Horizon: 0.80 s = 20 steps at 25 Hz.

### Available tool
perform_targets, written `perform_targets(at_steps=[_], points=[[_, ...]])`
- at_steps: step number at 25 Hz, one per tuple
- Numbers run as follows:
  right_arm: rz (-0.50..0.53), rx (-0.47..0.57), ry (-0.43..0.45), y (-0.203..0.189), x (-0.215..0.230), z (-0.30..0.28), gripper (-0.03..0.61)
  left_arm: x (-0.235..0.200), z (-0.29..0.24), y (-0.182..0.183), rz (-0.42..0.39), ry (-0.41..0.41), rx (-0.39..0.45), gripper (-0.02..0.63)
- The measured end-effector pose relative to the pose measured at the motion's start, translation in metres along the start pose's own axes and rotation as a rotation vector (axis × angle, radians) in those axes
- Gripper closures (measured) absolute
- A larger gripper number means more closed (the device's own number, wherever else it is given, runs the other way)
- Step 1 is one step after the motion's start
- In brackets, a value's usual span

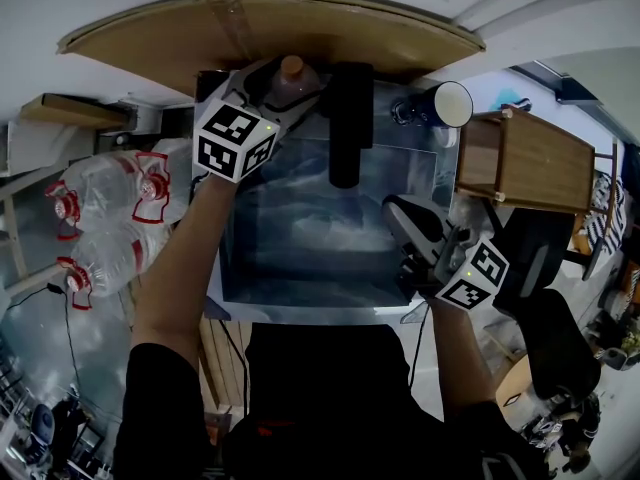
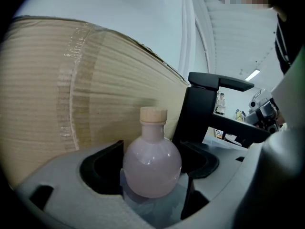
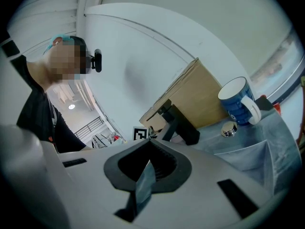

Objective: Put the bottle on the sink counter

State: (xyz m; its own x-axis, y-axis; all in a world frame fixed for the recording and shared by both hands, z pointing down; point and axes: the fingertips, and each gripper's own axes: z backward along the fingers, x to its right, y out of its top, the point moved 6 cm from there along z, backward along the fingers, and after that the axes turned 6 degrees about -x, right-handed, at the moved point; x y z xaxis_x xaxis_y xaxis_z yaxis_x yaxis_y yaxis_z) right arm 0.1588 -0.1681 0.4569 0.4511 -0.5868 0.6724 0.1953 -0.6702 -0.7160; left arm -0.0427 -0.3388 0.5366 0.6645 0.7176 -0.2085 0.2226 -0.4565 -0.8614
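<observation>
At top centre the bottle (image 1: 291, 69) is clamped in the left gripper (image 1: 270, 90); the right gripper's (image 3: 148, 165) jaws are pressed together.

Bottle (image 2: 152, 168) pale milky pink, cap (image 2: 153, 114) light beige. Cardboard (image 2: 71, 94) tan, fine ribbed lines. Faucet (image 1: 350, 118) black. Sink (image 1: 330, 238) grey steel. Mug (image 3: 237, 101) dark blue, white handle, white inside. Left cube (image 1: 234, 140) and right cube (image 1: 472, 276): black-and-white square markers. Water bottles (image 1: 100, 183) clear, red labels. Rack (image 1: 525, 158) brown wood.
</observation>
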Motion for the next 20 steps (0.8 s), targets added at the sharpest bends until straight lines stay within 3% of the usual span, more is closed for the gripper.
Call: perform_targets(at_steps=[16, 20], points=[[-0.002, 0.005, 0.001, -0.0016, 0.0, 0.0046, 0.575, 0.0036, -0.0036, -0.0042, -0.07, 0.021, -0.024, 0.25], [0.001, 0.006, 0.007, -0.0012, -0.0032, 0.0025, 0.575, 0.0062, -0.0054, -0.0065, -0.134, 0.035, -0.053, 0.25]])
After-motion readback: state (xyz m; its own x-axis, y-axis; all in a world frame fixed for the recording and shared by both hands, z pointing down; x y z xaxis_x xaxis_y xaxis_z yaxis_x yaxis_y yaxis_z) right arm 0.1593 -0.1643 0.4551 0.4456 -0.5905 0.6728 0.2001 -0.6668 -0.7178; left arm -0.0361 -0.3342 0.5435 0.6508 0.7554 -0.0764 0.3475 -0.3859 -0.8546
